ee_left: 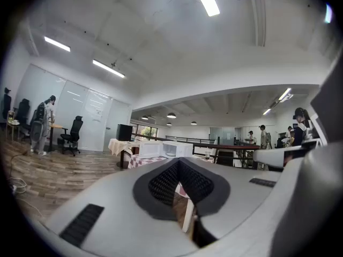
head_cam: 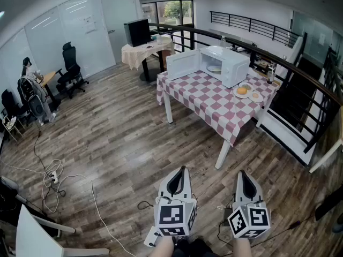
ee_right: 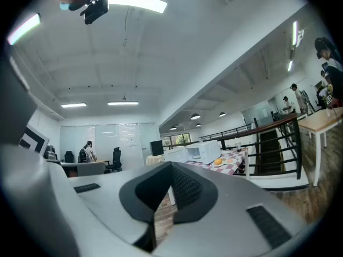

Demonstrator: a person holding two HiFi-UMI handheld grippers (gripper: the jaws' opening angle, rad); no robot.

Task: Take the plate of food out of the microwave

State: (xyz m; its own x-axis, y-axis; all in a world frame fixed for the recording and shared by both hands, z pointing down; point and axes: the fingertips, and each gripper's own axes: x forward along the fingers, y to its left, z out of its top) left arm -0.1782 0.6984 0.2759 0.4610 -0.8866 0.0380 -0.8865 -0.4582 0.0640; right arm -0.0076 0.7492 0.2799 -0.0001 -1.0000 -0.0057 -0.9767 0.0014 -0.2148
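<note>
A white microwave point(head_cam: 224, 64) stands on a red-and-white checked table point(head_cam: 209, 103) far across the room, its door point(head_cam: 183, 65) swung open to the left. A plate of food point(head_cam: 214, 68) shows inside the cavity. The microwave also appears small in the left gripper view point(ee_left: 167, 149) and the right gripper view point(ee_right: 203, 153). My left gripper point(head_cam: 180, 171) and right gripper point(head_cam: 244, 175) are low at the frame's bottom, well short of the table, both shut and empty.
Two small plates with orange food point(head_cam: 247, 92) lie on the table right of the microwave. A black railing point(head_cam: 300, 74) runs behind the table. Cables and a power strip point(head_cam: 52, 178) lie on the wooden floor at left. Office chairs point(head_cam: 71, 71) and a round table point(head_cam: 146, 51) stand further back.
</note>
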